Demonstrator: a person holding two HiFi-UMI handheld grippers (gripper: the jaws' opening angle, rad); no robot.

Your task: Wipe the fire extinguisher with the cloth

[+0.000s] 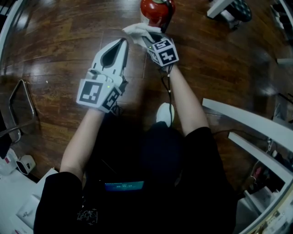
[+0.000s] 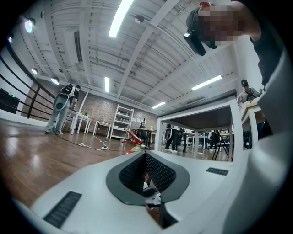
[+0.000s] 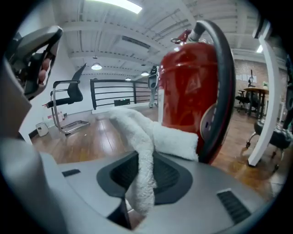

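Dark wood floor [image 1: 59, 45] fills frame. Red fire extinguisher [image 1: 154, 11] stands at top centre. Right tongs [image 1: 146, 38] clamped on white cloth [image 1: 136, 31], cloth against extinguisher body. Left tongs [image 1: 122, 43] closed, empty, just left of cloth.

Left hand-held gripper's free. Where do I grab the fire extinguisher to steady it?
Probably the narrow valve head atop the upright fire extinguisher; its red body looks too wide. Come from the left in the right gripper view: the black hose runs down its right and the cloth sits in front.
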